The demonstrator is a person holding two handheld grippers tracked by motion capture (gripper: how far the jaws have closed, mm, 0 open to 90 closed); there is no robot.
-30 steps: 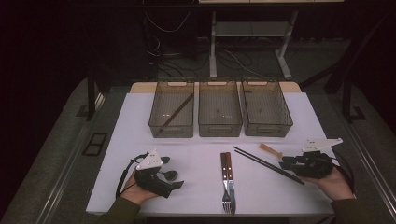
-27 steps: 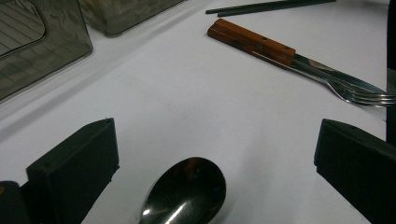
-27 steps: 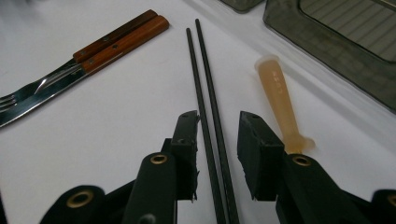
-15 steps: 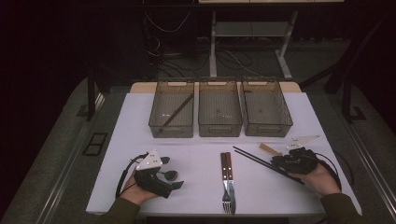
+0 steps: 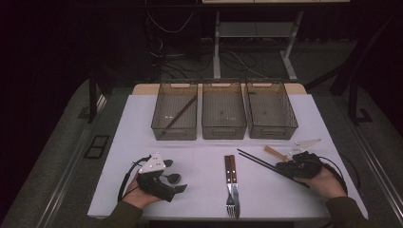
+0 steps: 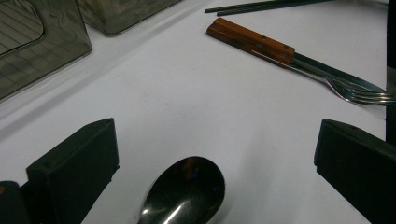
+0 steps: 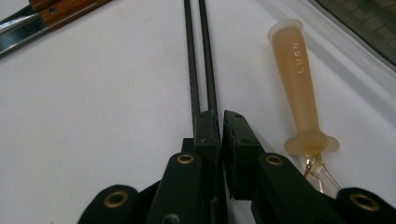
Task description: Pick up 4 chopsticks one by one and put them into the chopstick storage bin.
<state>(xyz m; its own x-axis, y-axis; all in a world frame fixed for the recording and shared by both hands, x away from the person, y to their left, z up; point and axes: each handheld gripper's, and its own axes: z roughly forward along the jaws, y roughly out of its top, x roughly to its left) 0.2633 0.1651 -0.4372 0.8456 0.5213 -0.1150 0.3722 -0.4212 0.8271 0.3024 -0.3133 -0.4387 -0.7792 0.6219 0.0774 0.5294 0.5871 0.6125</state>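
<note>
Right gripper (image 7: pixel 215 116): jaws nearly together, having just been closing, clamped on the pair of black chopsticks (image 7: pixel 198 56). In the right gripper view one chopstick clearly enters the narrow gap between the pads; the other runs along the left pad, and whether it is also pinched cannot be told. Both sticks extend from the jaws toward 12 o'clock, lying parallel on the white table (image 7: pixel 93 116). Just beside them, toward 2 o'clock of the jaws, lies a tool with a translucent amber handle (image 7: pixel 299 79), not touching the chopsticks. In the high view the right gripper (image 5: pixel 290 167) sits at roughly 4 o'clock of the table, and the chopsticks (image 5: pixel 259 161) run from it toward 10 o'clock.

Left gripper (image 6: pixel 215 154): jaws wide apart, resting on the table. The bowl of a dark metal spoon (image 6: pixel 184 193) lies between them, touching neither pad. In the high view this gripper (image 5: pixel 173 183) lies at about 7 o'clock of the table.

Surroundings: a wooden-handled knife and fork (image 5: pixel 231 183) lie side by side at 6 o'clock, between the two grippers. Three clear bins stand in a row toward 12 o'clock: the left bin (image 5: pixel 159 126) holds a brown stick (image 5: pixel 180 113); the middle bin (image 5: pixel 204 128) and the right bin (image 5: pixel 290 126) stand beside it.
</note>
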